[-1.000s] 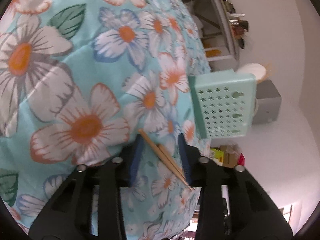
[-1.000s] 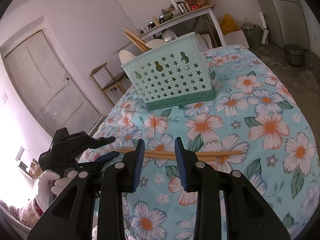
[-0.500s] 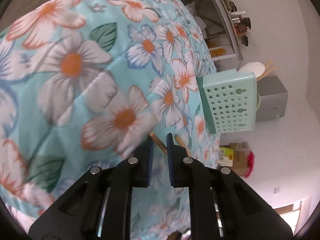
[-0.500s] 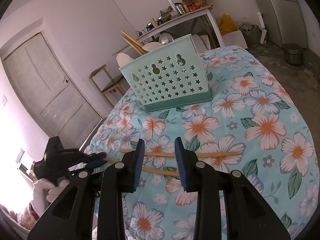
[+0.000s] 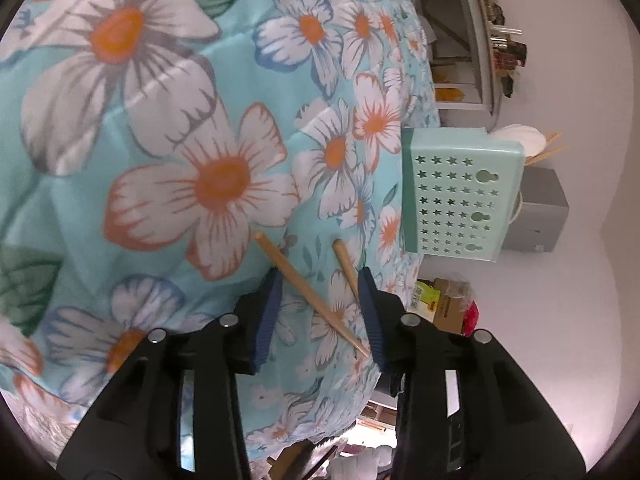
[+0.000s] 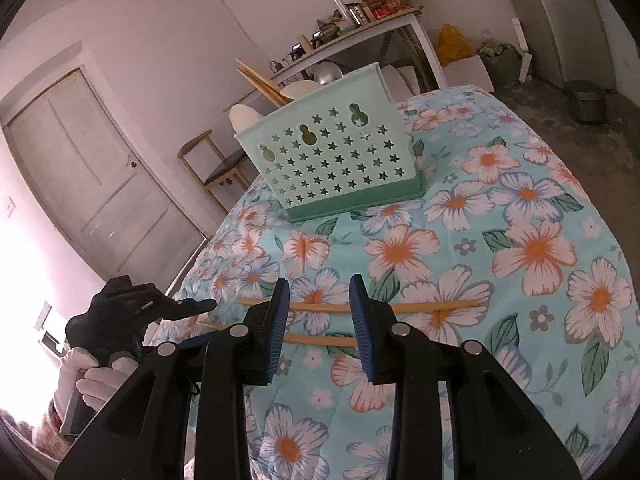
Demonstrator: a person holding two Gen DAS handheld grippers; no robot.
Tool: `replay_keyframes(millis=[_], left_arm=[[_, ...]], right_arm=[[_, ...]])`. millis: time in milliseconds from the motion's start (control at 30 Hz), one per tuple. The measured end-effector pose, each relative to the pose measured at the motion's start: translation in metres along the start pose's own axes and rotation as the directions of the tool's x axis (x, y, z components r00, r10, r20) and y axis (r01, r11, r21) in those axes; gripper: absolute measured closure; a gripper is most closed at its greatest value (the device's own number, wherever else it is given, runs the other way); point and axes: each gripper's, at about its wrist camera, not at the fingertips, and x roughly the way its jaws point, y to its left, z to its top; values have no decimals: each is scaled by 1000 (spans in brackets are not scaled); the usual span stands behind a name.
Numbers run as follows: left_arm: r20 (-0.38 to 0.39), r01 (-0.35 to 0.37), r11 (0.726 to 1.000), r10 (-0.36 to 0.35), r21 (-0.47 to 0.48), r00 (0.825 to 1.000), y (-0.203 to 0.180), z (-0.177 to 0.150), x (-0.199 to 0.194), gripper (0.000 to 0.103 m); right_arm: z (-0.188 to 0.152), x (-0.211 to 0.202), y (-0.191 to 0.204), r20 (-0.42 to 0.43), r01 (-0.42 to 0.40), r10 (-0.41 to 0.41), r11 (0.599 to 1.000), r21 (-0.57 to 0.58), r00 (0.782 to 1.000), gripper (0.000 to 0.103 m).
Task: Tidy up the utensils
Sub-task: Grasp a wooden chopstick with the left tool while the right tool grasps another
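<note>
The left gripper (image 5: 320,300), jaws opening, straddles two chopsticks (image 5: 308,292) lying loose on the floral cloth (image 5: 160,140); the splayed, thin pair could slip sideways when pinched. The right gripper (image 6: 318,320) hovers spread above them.

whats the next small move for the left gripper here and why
Probably close the left gripper on both chopsticks together. Its jaws are opening; the two sticks lie splayed between the pads on the floral cloth, held by neither. The basket already holds other chopsticks, so these likely go there.
</note>
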Motion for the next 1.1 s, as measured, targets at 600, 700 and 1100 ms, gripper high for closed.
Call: replay_keyframes(millis=[600, 700, 1100], left_arm=[[28, -23, 982, 18, 186, 999, -9, -14, 17, 92], [72, -51, 948, 30, 313, 997, -13, -21, 8, 90], [169, -85, 842, -8, 532, 986, -6, -37, -20, 86]], right_arm=[[8, -5, 11, 8, 9, -8, 998, -63, 1000, 72], [13, 0, 26, -5, -9, 9, 989, -145, 1000, 72], [11, 85, 94, -287, -180, 28, 837, -516, 957, 73]])
